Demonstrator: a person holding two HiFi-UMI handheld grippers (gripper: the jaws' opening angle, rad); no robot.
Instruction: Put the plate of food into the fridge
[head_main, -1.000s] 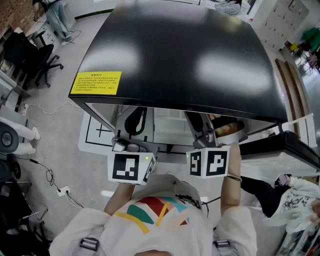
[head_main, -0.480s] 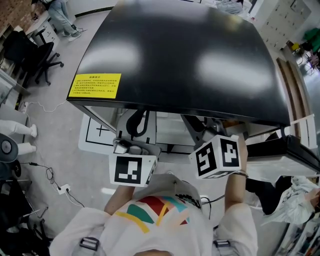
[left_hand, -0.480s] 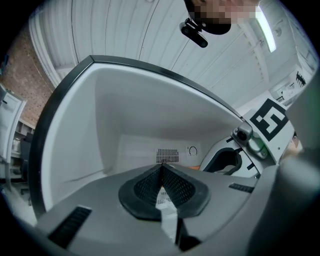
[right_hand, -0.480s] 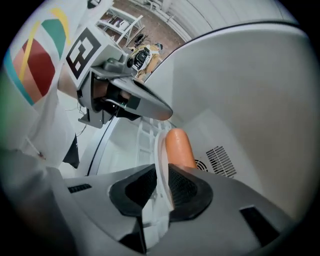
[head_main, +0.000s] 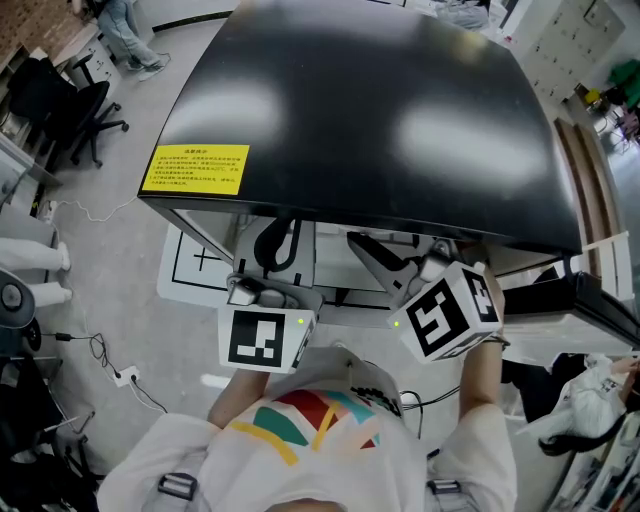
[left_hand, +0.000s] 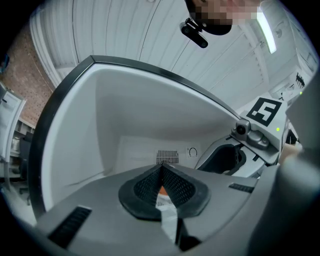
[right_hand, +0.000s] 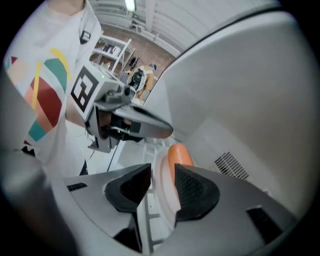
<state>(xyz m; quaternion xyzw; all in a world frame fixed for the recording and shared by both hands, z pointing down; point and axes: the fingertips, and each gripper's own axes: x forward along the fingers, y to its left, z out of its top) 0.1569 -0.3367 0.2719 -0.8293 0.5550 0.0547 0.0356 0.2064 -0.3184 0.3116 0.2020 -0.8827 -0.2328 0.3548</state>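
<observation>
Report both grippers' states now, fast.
Left gripper: closed, nothing visibly held.
Right gripper: open, its jaws have just been opening; the plate stands between them, not gripped.

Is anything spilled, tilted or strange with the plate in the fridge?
Nothing stands out. The plate with its orange food is between the right tongs, whose jaws have just been opening; no spill shows.
</observation>
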